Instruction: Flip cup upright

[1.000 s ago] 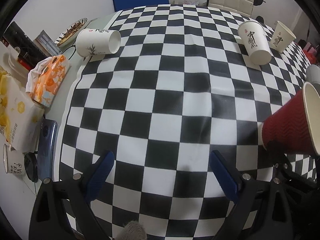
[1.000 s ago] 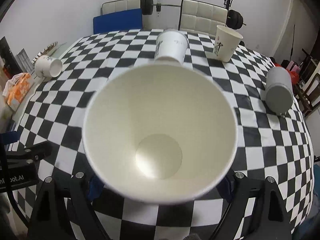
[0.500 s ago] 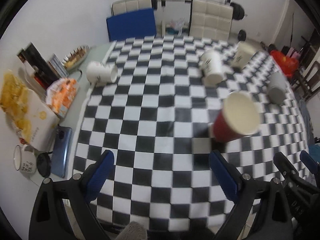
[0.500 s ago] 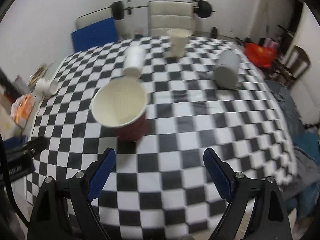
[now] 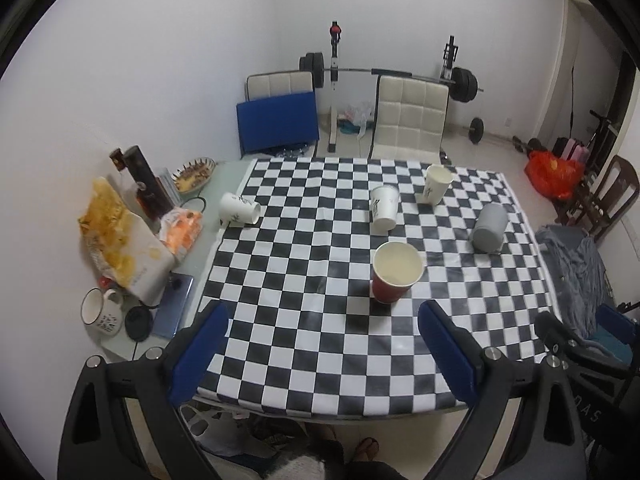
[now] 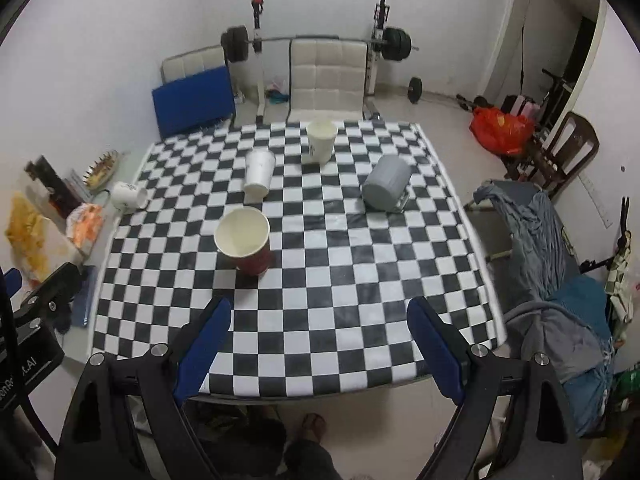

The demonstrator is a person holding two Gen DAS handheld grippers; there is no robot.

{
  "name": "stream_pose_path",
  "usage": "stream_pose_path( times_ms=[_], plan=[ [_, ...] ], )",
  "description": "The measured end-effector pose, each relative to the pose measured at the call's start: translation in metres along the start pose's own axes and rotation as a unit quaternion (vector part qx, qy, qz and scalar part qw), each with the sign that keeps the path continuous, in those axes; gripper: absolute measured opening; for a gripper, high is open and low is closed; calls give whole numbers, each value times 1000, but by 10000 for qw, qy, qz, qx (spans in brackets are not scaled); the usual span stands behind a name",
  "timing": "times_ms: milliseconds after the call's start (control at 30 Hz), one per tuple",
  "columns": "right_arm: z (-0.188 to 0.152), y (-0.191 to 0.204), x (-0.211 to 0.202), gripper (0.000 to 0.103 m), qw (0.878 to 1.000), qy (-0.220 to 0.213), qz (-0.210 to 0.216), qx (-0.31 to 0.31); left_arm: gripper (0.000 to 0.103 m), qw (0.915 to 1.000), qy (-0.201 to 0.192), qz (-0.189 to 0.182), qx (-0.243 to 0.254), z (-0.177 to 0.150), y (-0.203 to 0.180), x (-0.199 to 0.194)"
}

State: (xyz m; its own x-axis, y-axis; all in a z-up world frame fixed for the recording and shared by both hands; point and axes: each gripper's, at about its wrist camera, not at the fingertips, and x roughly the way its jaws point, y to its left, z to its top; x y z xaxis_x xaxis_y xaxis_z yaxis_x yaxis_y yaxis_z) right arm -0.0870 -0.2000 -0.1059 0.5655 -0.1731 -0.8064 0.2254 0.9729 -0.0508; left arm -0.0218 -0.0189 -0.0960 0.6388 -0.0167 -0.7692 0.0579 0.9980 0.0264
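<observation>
A second ago your right gripper (image 6: 319,338) had the red cup (image 6: 247,241) clamped right up against its lens, mouth filling the view. Now that cup stands upright on the checkered tablecloth (image 6: 360,280), mouth up, ahead of and to the left of your right gripper, well apart from it. Both your grippers have pulled back and up since then, so the whole table now shows beneath them. Your right gripper's blue fingers (image 6: 204,338) are spread wide with nothing between them. Your left gripper (image 5: 323,354) is likewise wide open and holds nothing; from it the red cup (image 5: 394,272) sits ahead and a little to the right.

Count the cups: five on the table. One red, upright. Three white paper cups: one upright at the far edge (image 6: 321,140), one upside down just beyond the red cup (image 6: 259,174), and one lying on its side at the far left edge of the cloth (image 6: 127,197). One grey cup (image 6: 386,184) lies tipped over, ahead and right of your right gripper.

Left of the cloth you have clutter: a yellow snack bag (image 5: 120,240), an orange packet (image 5: 182,229), a white mug (image 5: 100,312) and a phone (image 5: 174,312). Beyond the table stand two pale chairs (image 5: 410,120) and a barbell rack (image 5: 334,80). Nothing lies between either gripper and the red cup.
</observation>
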Motion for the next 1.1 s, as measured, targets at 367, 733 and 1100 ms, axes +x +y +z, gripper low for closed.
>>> stream_pose_path(
  times_ms=[367,733,1100],
  plan=[
    [-1,-4,-85,91,9986,-493,33,-198,97,9998,-148,-137,-32,-7,-8,-58],
    [-3,-11,-110,91,9980,-607,27,-188,97,9993,-275,-232,-107,-8,-10,-79],
    [4,-13,-118,91,9973,-705,-29,-183,97,9988,-443,-54,-200,-7,-6,-85]
  ],
)
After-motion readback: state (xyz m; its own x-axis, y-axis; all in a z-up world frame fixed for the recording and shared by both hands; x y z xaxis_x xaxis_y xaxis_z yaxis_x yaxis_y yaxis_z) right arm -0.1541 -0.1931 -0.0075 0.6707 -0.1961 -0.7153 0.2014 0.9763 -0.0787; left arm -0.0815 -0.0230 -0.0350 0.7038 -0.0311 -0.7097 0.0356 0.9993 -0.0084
